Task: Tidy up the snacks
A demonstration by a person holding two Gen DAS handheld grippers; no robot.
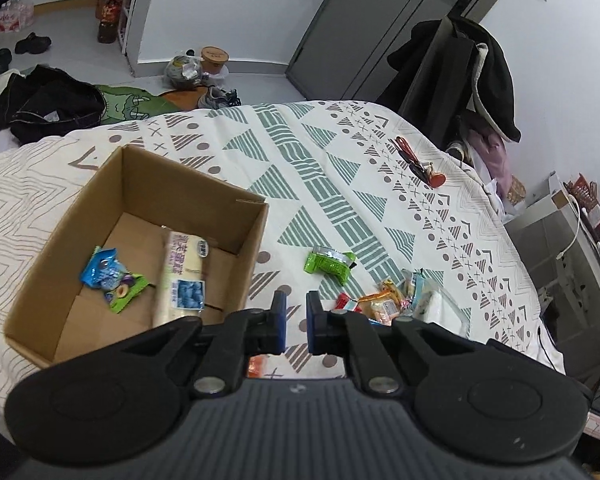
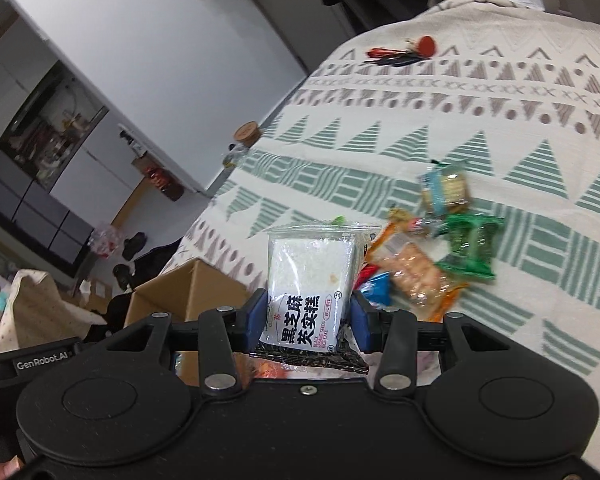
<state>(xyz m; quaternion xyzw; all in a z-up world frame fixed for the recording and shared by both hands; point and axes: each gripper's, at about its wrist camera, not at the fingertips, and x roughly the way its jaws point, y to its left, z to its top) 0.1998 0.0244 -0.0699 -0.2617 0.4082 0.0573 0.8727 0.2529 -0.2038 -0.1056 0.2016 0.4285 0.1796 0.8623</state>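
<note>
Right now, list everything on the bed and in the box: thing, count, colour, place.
Cardboard box: one, brown, open, on the patterned bedspread.
Long snack pack: one, cream with blue label, inside the box.
Small snack packets: two, blue and green, inside the box beside the long pack.
Green packet: one, lying alone on the bedspread.
Loose snack pile: several packets, orange, green, red, blue; exact count unclear.
Rice cake pack: one, clear with white cake, in the right gripper.
Keys: one bunch, red and black, far side of the bedspread.
Left gripper: black with blue pads, slightly open, holding nothing.
Right gripper: black with blue pads, shut on the pack.
</note>
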